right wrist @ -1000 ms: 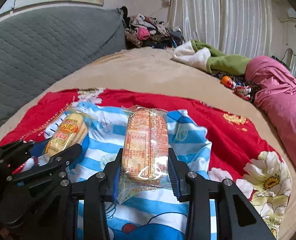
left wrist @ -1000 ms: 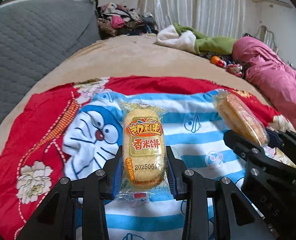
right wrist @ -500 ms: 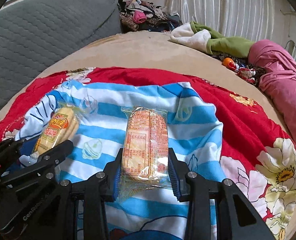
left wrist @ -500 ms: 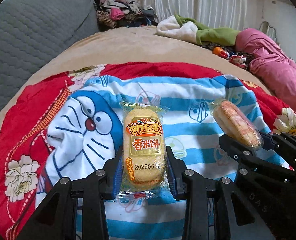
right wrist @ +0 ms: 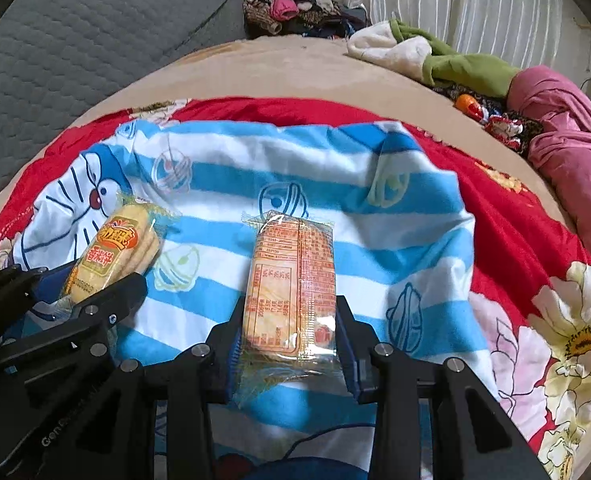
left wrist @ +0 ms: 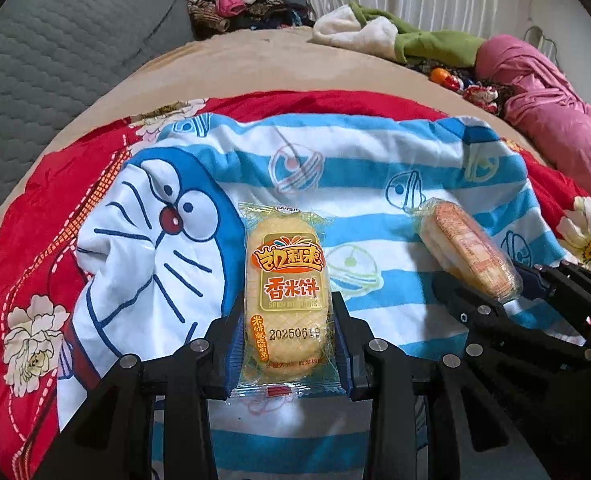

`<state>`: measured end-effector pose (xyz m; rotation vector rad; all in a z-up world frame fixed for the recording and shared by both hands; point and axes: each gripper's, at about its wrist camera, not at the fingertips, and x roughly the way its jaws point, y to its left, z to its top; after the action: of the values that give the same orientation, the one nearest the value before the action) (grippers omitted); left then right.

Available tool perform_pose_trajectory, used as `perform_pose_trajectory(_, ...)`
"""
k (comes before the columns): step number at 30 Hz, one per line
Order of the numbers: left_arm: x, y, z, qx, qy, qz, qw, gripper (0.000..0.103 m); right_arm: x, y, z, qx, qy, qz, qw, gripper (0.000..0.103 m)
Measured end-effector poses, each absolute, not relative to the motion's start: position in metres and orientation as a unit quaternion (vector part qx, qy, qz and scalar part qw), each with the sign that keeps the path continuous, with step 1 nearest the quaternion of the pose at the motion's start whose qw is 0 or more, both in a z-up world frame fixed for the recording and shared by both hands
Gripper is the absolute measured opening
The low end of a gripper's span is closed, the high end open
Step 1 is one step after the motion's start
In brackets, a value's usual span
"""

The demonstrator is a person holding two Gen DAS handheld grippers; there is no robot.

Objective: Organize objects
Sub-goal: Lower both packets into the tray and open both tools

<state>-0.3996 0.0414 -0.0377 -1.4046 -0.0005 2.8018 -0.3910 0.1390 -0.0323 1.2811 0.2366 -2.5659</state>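
My left gripper [left wrist: 287, 340] is shut on a yellow rice-cracker packet [left wrist: 287, 292], label side up, held above a blue-striped Doraemon cloth [left wrist: 335, 168]. My right gripper [right wrist: 289, 336] is shut on a second rice-cracker packet [right wrist: 291, 280], printed back side up, over the same cloth [right wrist: 295, 168]. Each gripper shows in the other's view: the right one with its packet [left wrist: 471, 248] at the right, the left one with its packet [right wrist: 111, 252] at the left.
The cloth lies on a red flowered blanket [left wrist: 35, 240] over a tan bed [left wrist: 255, 64]. A grey quilted headboard [left wrist: 55, 52] stands at the left. Piled clothes [left wrist: 239, 0], a white-and-green garment [left wrist: 395, 36] and a pink bundle [left wrist: 555, 100] lie at the back.
Both grippers have moved forward over the striped cloth with their packets still held. The cloth now fills more of each view.
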Motion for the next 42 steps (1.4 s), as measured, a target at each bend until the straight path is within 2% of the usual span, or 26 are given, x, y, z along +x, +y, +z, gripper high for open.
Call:
perform_pose_trajectory(10, -0.402, 0.04, -0.042, -0.462, -0.011, 0.887, 0.012, 0.042, -0.393, 0.138, -0.036, 0.452, 0.084, -0.879, 0.129, 0.041)
perform_pose_trajectory(17, -0.401, 0.04, -0.041, -0.467, -0.009, 0.884, 0.012, 0.051, -0.391, 0.141, -0.033, 0.454, 0.077, -0.879, 0.125, 0.042)
perform_pose_trajectory(22, -0.398, 0.036, -0.038, -0.467, -0.014, 0.884, 0.008, 0.057, -0.389, 0.146, -0.031, 0.454, 0.067, -0.88, 0.121, 0.052)
perform_pose_trajectory(24, -0.398, 0.033, -0.037, -0.465, -0.016, 0.885, 0.004, 0.063, -0.388, 0.148, -0.029, 0.452, 0.065, -0.881, 0.121, 0.053)
perform_pose_trajectory(28, -0.395, 0.029, -0.032, -0.46, -0.024, 0.888, 0.002, 0.066, -0.386, 0.15, -0.026, 0.449, 0.062, -0.883, 0.121, 0.058)
perform_pose_trajectory(32, -0.389, 0.027, -0.022, -0.445, -0.018, 0.896, -0.002, 0.074, -0.383, 0.153, -0.022, 0.444, 0.06, -0.886, 0.12, 0.063)
perform_pose_trajectory(42, -0.382, 0.025, -0.011, -0.435, -0.02, 0.9, -0.002, 0.079, -0.374, 0.159, -0.009, 0.431, 0.054, -0.893, 0.117, 0.07)
